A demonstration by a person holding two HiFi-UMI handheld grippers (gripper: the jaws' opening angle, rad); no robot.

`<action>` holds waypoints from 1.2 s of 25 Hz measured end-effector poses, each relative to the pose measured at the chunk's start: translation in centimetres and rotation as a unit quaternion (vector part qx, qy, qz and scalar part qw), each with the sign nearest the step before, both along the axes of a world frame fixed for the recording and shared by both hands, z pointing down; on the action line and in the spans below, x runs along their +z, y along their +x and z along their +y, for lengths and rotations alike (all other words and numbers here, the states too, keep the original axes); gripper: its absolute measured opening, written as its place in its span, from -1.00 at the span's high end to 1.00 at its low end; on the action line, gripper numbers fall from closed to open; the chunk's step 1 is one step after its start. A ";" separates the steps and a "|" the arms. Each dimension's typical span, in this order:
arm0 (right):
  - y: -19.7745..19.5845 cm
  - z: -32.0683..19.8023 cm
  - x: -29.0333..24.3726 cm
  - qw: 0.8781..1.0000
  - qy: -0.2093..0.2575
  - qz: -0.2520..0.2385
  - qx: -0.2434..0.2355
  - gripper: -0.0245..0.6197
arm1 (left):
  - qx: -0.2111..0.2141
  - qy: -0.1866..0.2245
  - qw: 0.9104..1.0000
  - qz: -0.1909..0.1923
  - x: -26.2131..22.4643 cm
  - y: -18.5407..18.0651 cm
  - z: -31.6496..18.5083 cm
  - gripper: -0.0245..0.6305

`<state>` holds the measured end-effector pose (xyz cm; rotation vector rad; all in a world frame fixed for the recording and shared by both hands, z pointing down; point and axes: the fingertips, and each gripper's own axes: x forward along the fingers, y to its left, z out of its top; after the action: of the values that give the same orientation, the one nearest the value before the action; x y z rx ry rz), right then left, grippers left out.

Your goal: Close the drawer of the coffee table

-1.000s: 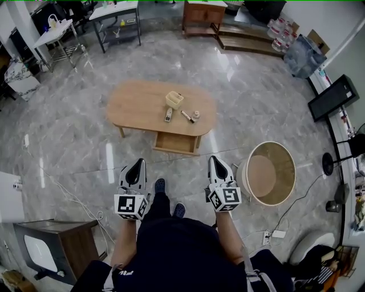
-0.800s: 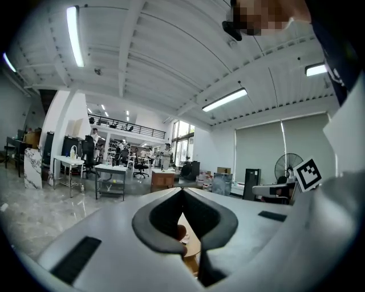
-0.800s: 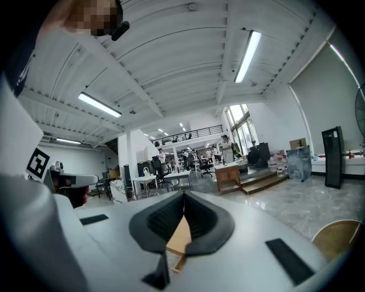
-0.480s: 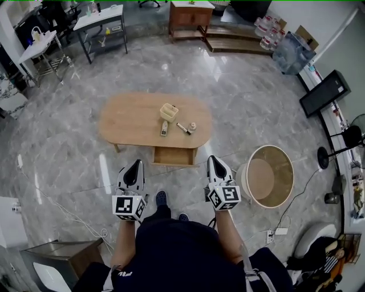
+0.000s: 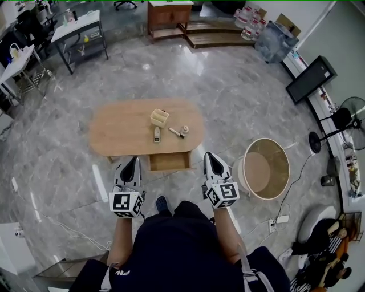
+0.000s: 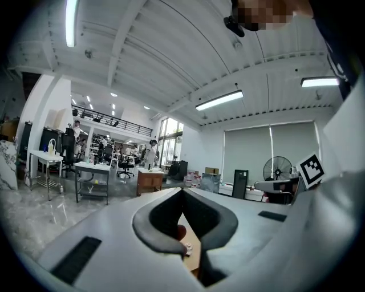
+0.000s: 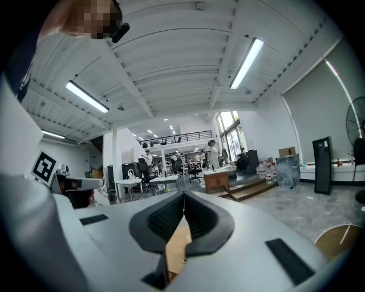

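Observation:
The oval wooden coffee table (image 5: 122, 130) stands on the marble floor ahead of me. Its drawer (image 5: 169, 162) is pulled out from the near side and looks empty. My left gripper (image 5: 132, 162) hangs just left of the drawer front, in the air, jaws shut on nothing. My right gripper (image 5: 208, 156) is just right of the drawer, also shut and empty. In the left gripper view the left gripper (image 6: 182, 191) shows closed tips with a strip of tabletop (image 6: 193, 259) below them. In the right gripper view the right gripper (image 7: 183, 196) is closed over a sliver of wood (image 7: 178, 244).
On the tabletop lie a small basket (image 5: 159, 117), a remote (image 5: 157, 135), a pen (image 5: 175, 133) and a small white object (image 5: 185, 129). A round wooden tub (image 5: 266, 170) stands to the right. Desks (image 5: 80, 29), a cabinet (image 5: 168, 12) and steps (image 5: 219, 35) line the back.
The person has walked toward the table. It and the open drawer now lie closer, with both shut grippers level with the drawer front.

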<state>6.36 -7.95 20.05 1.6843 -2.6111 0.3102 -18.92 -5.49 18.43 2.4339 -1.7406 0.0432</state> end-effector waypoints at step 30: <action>5.1 -1.7 3.7 0.998 -0.049 -0.018 -0.020 0.84 | 0.003 -0.055 0.998 0.026 3.2 6.1 -1.1 0.85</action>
<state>11.45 -9.63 23.75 1.6086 -2.6039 0.4648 -12.81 -6.61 21.63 2.3408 -1.6642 0.0750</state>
